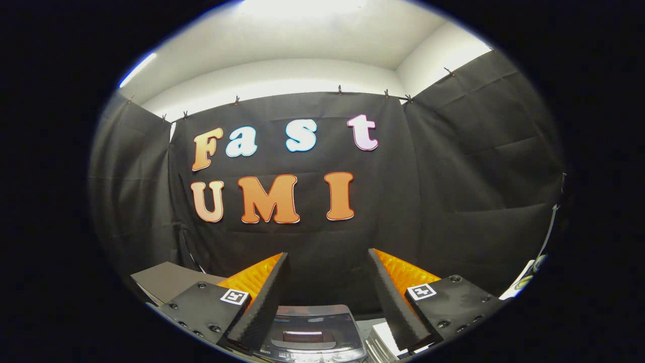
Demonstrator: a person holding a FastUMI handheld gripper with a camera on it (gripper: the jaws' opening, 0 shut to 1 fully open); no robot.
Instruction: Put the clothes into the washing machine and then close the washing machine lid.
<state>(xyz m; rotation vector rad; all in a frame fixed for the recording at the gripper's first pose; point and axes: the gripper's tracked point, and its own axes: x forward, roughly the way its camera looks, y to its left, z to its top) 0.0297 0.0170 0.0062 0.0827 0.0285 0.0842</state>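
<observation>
1. Starting at the gripper (327, 262): its two fingers (264, 297) stand wide apart with nothing between them. No garment is held.
2. Directly below the gap between the fingers sits the washing machine (312, 335), seen from above. Its lid (310, 322) is a glossy, dark translucent panel; whether it is fully down or partly raised cannot be told from this angle.
3. Just right of the washing machine lies a pale ribbed or stacked item (385, 340), half hidden by the right finger. It may be folded cloth, but this is not certain. No other clothes can be identified.
4. Left of the washing machine, beyond the left finger, a flat grey board (169, 280) lies tilted.
5. Beyond the washing machine hangs the booth's black cloth wall (453, 166).
6. Handling judgement, clothes: expect light, limp fabric that sags and trails. Pinch a bunched fold near the middle, not a single edge layer, so the load does not slip or drag over the rim.
7. Handling judgement, lid: rigid, smooth, probably slippery and hinged at the rear. Push or grip it at the front edge, with modest force.
</observation>
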